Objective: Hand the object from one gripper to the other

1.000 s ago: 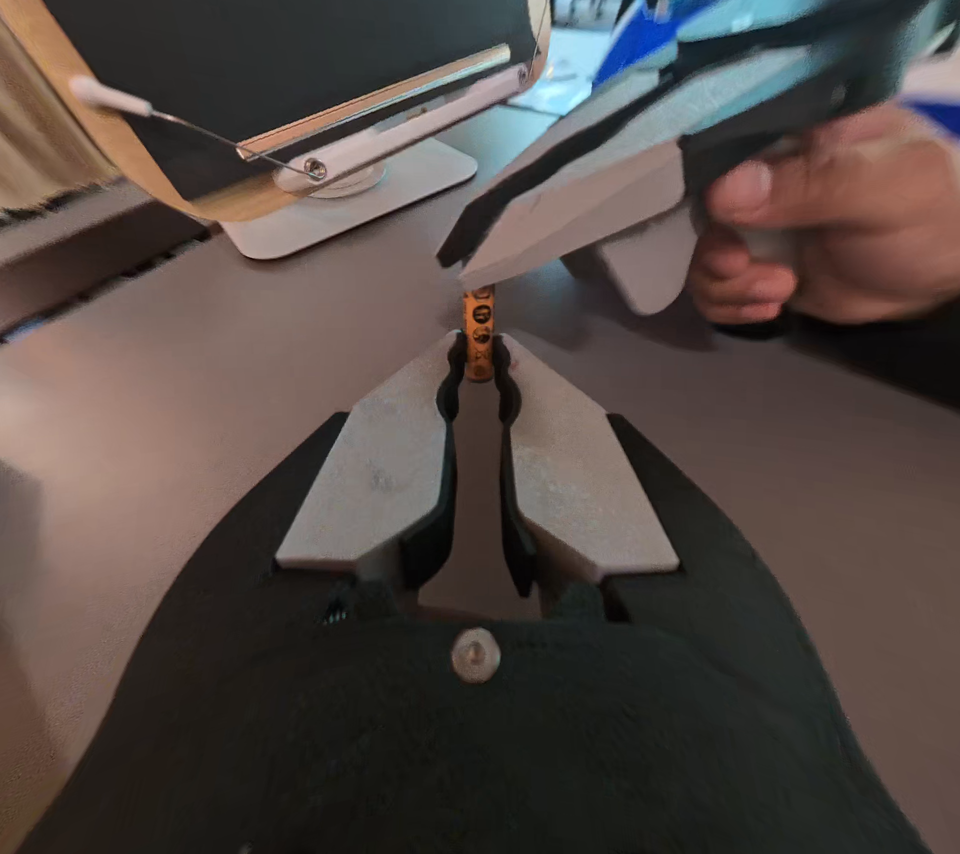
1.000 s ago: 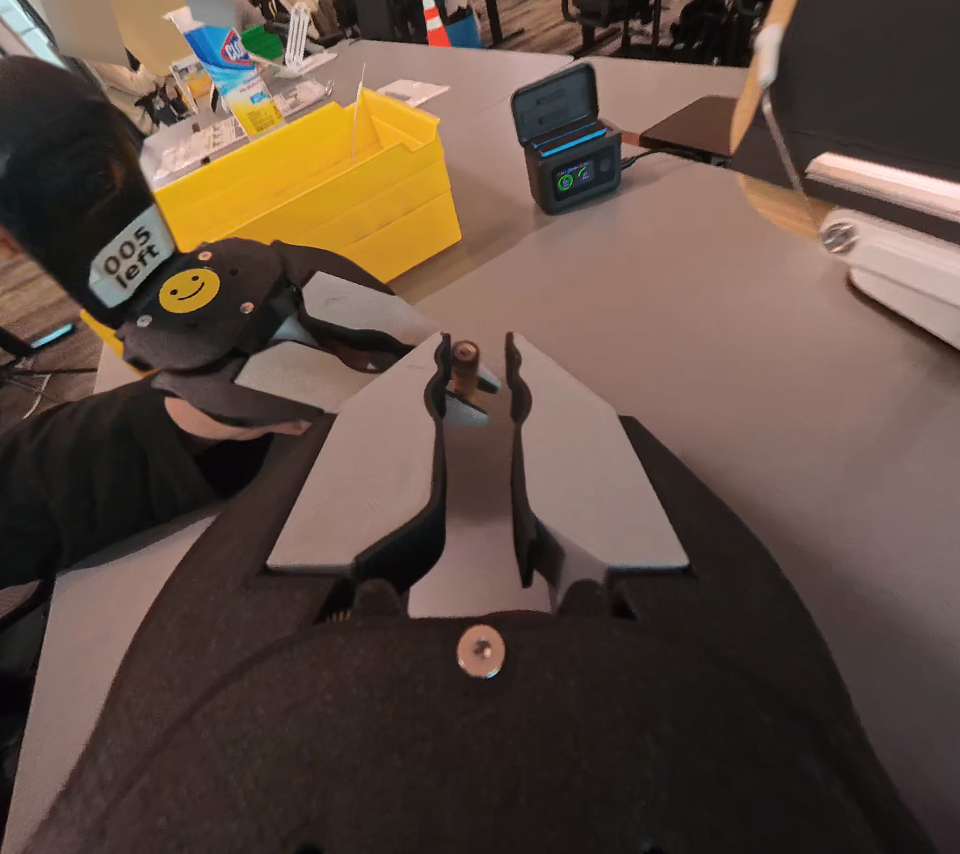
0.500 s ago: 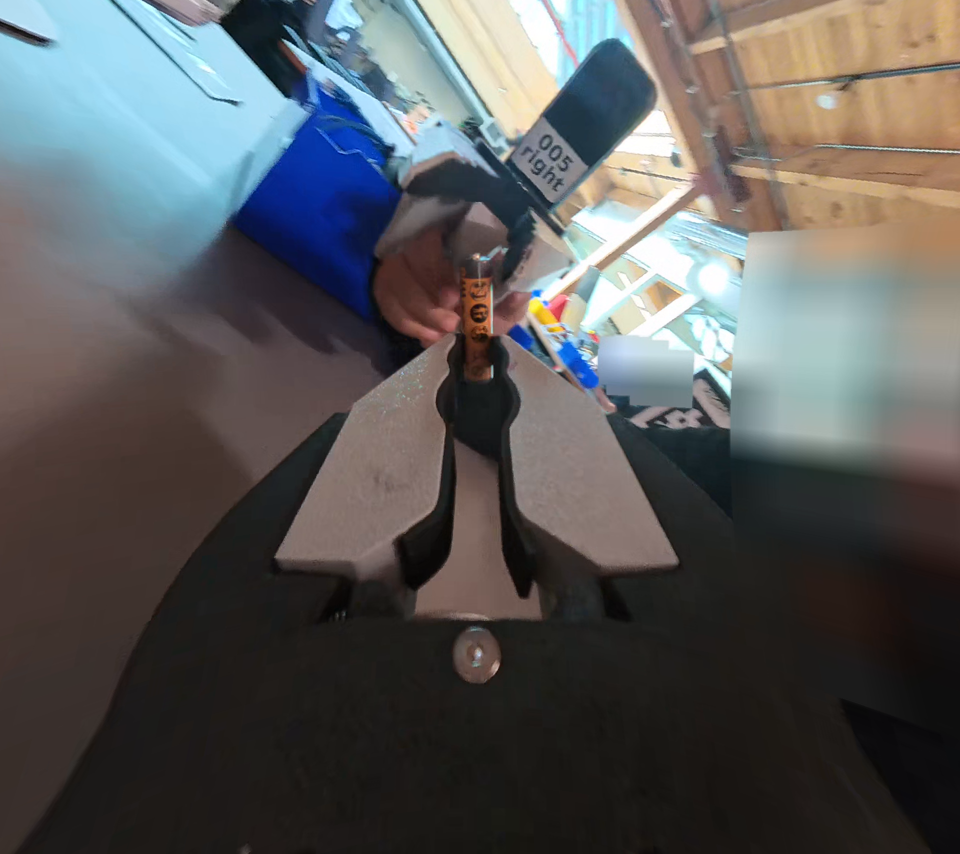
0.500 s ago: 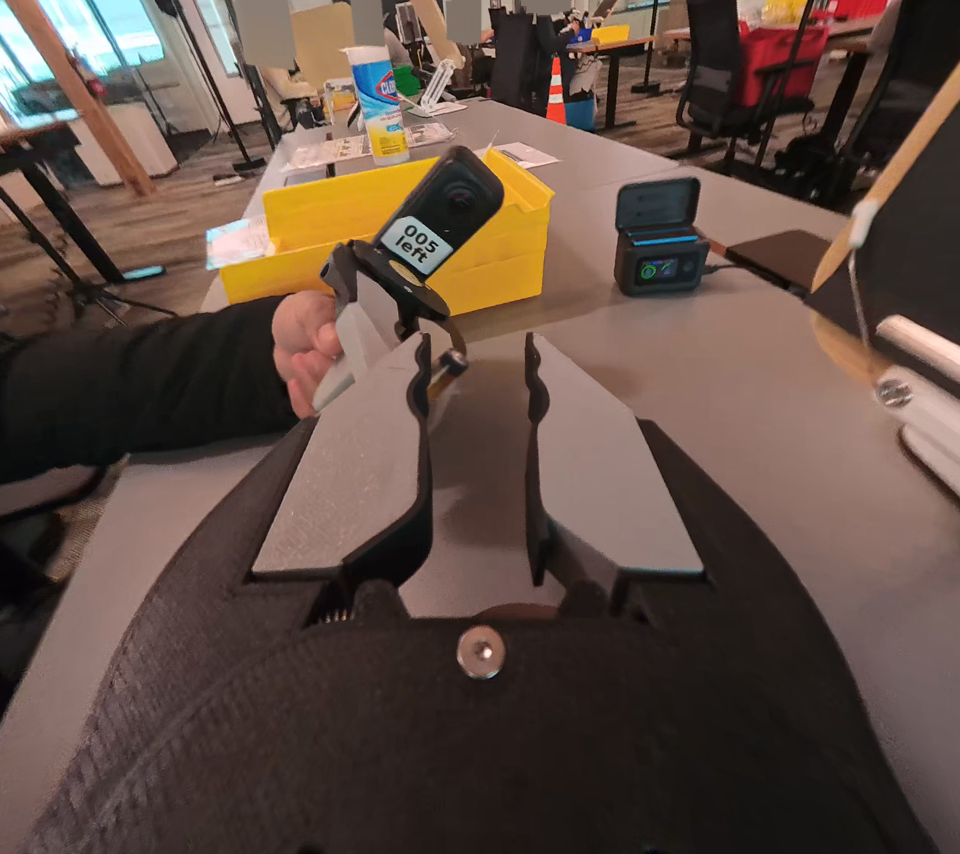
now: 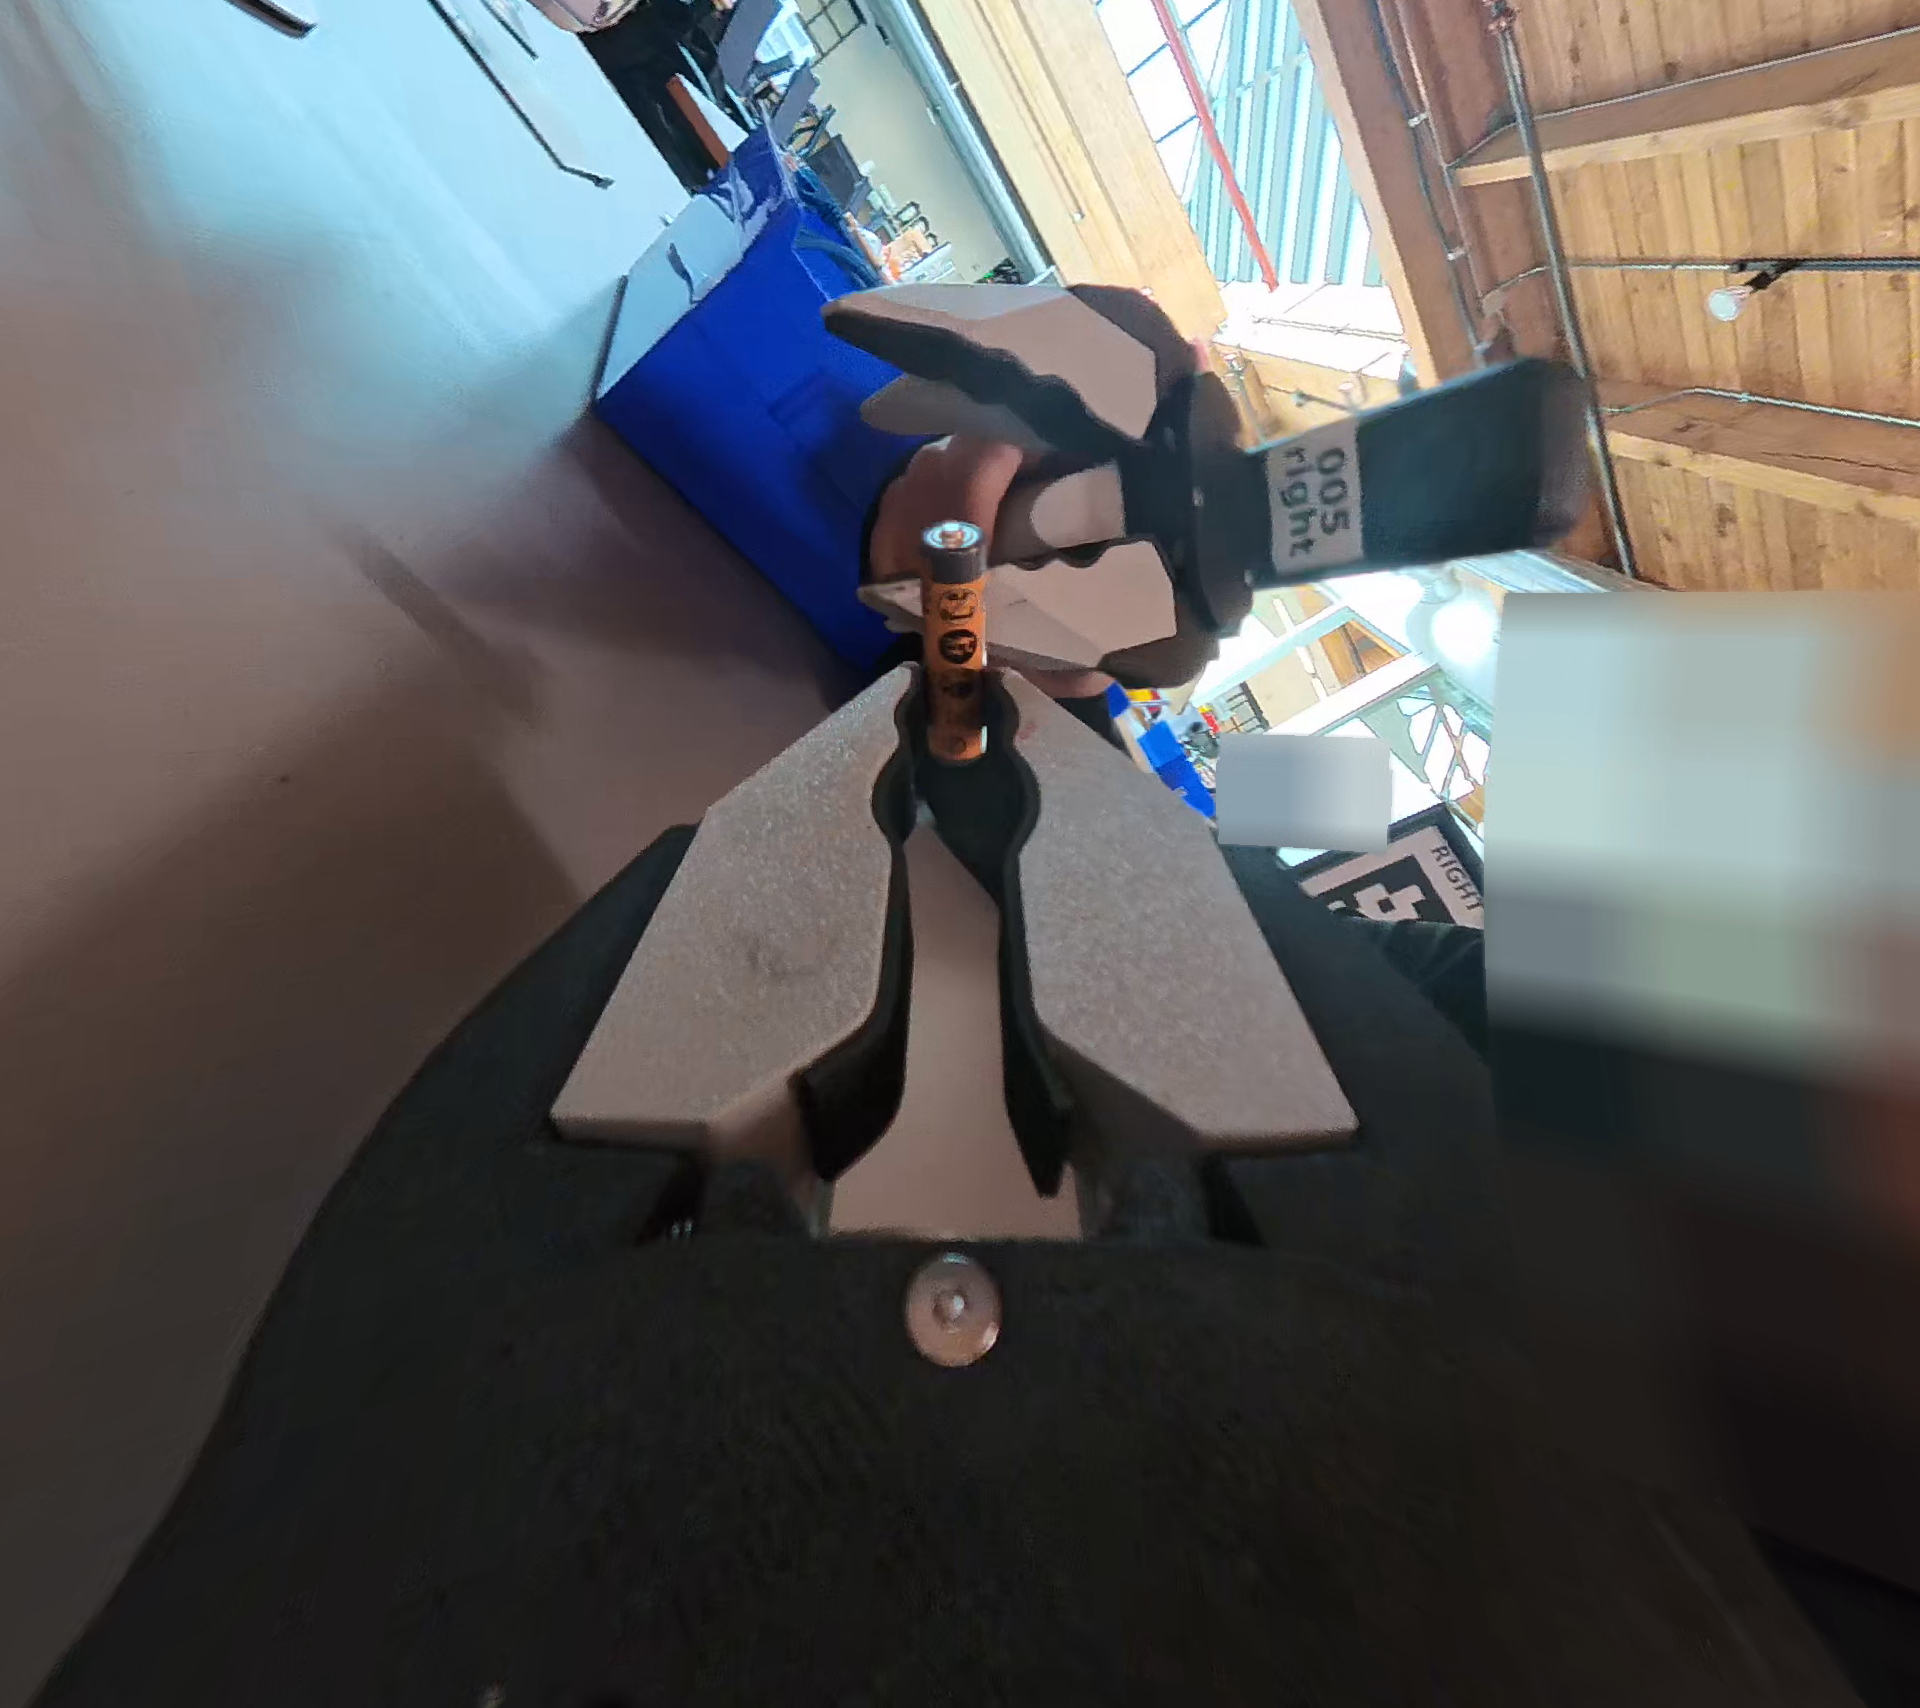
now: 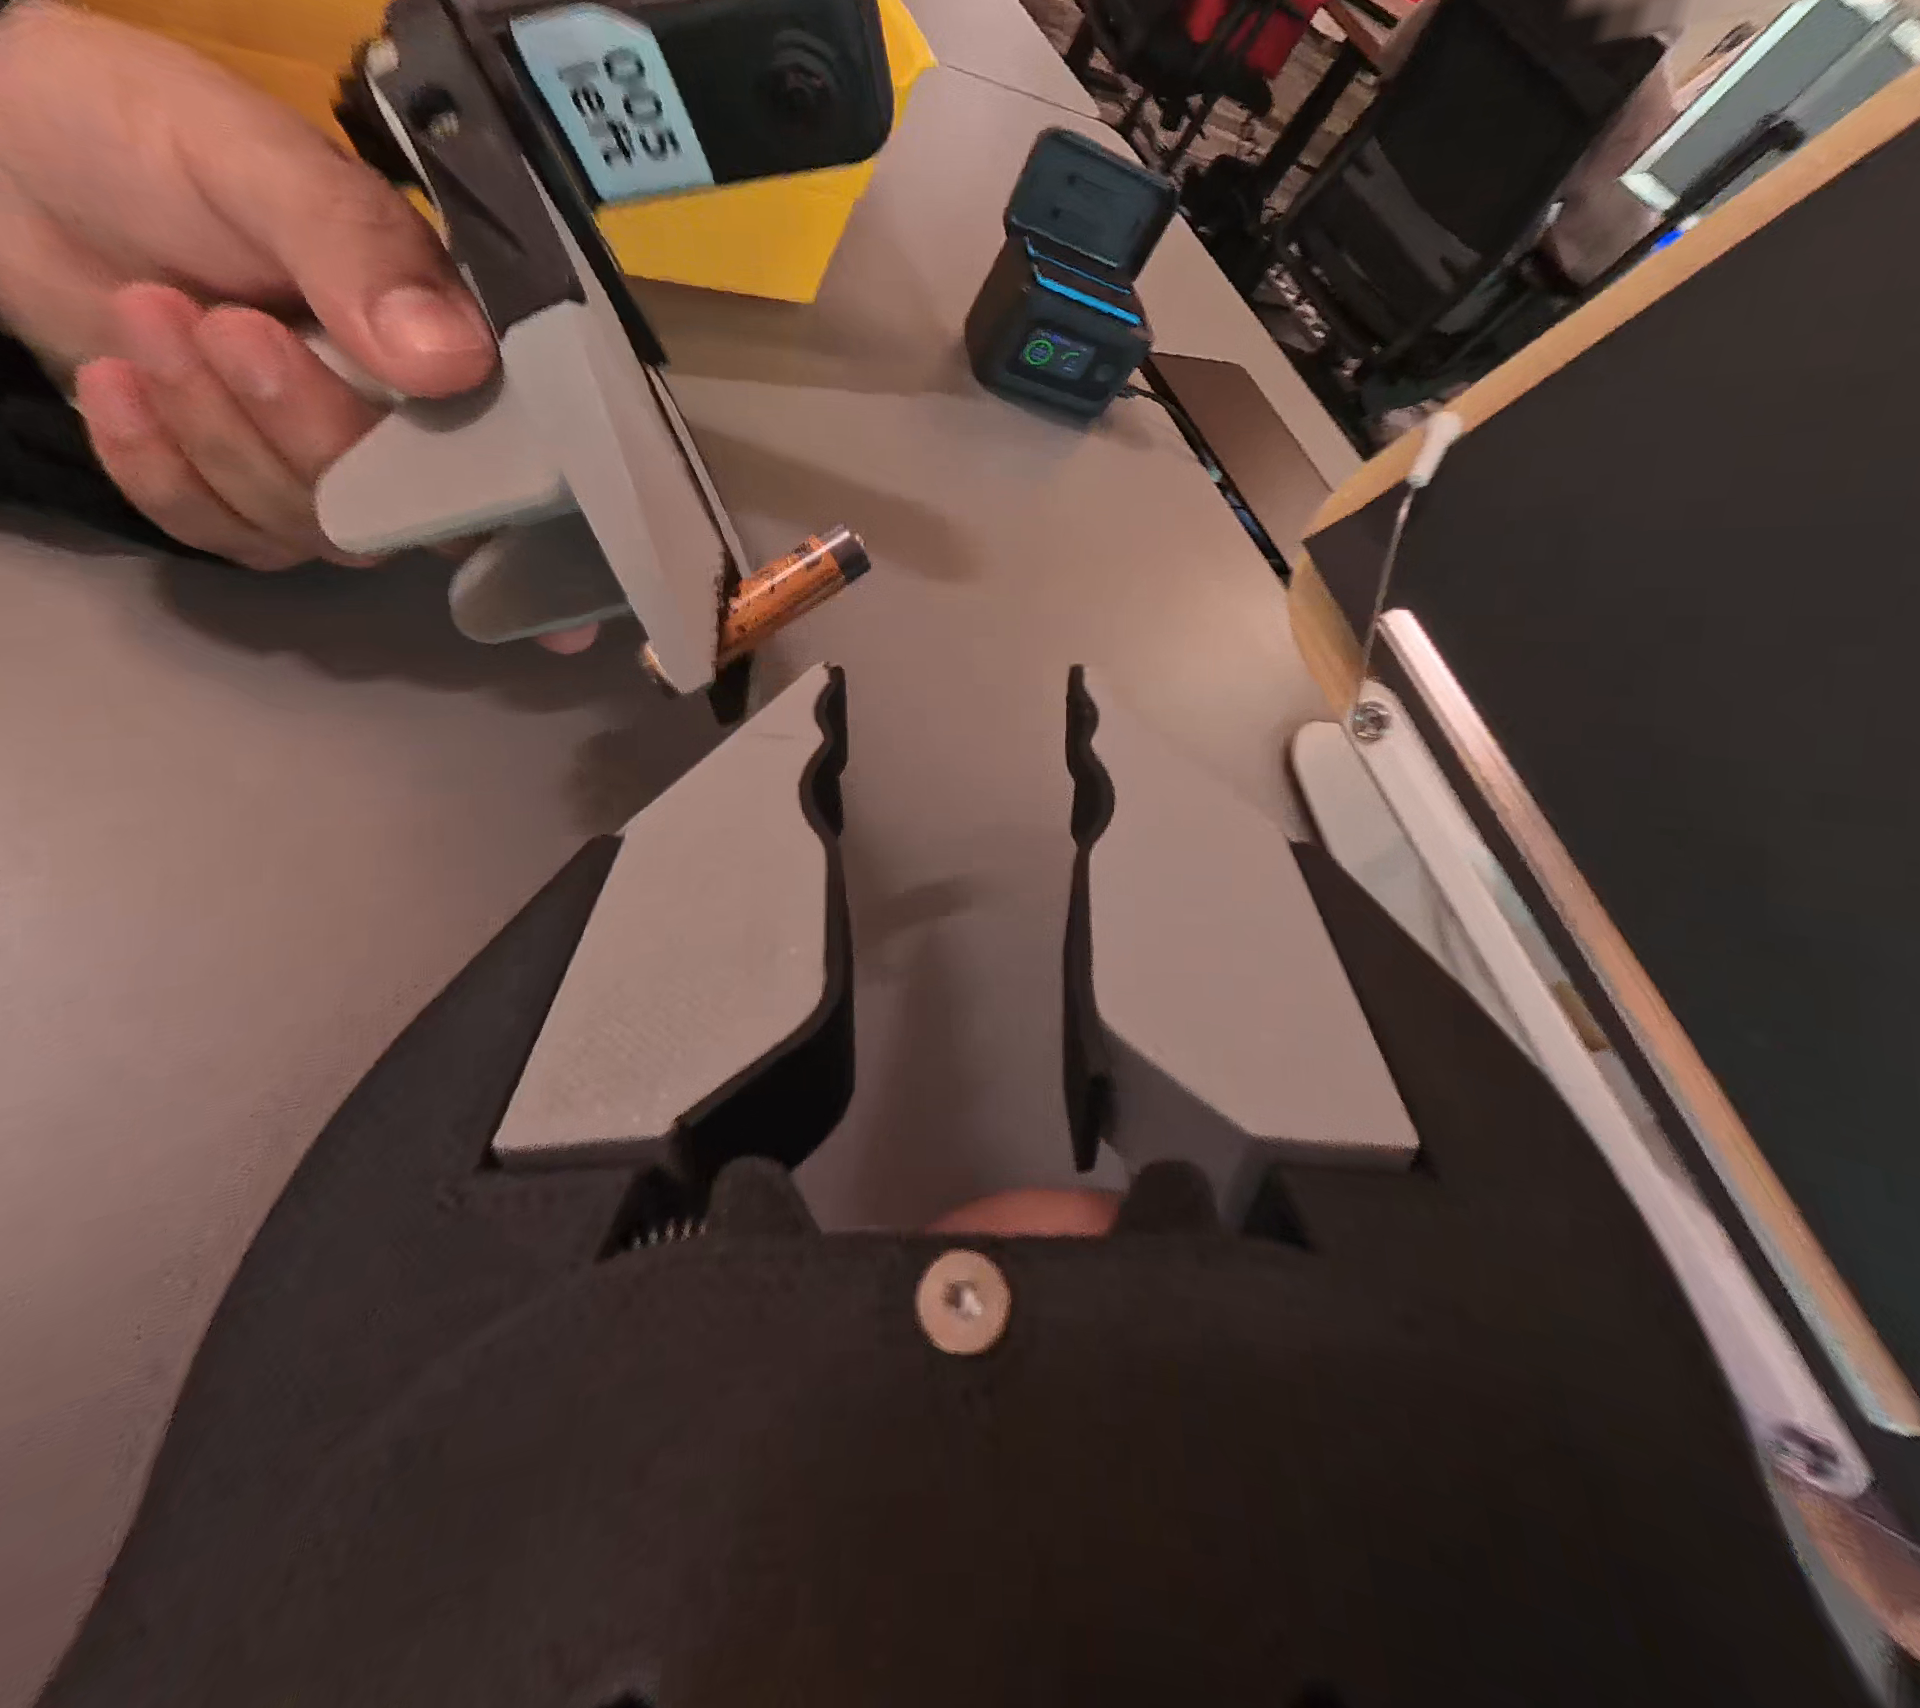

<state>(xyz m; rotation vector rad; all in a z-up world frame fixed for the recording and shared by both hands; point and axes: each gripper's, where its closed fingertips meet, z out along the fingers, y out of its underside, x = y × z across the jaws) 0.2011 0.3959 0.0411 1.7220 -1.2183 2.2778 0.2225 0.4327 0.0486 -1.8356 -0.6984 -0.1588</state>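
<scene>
Left wrist view, left gripper (image 5: 956,702) clamped on orange battery (image 5: 954,640), right gripper (image 6: 951,692) spread wide and empty above grey table (image 6: 312,827).

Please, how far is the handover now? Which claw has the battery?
Done: the left claw is shut on the small orange-and-black cylindrical battery, lifted off the grey table. In hand: the open right claw is beside it, not around it. Left: the right claw grips and the left releases.
</scene>
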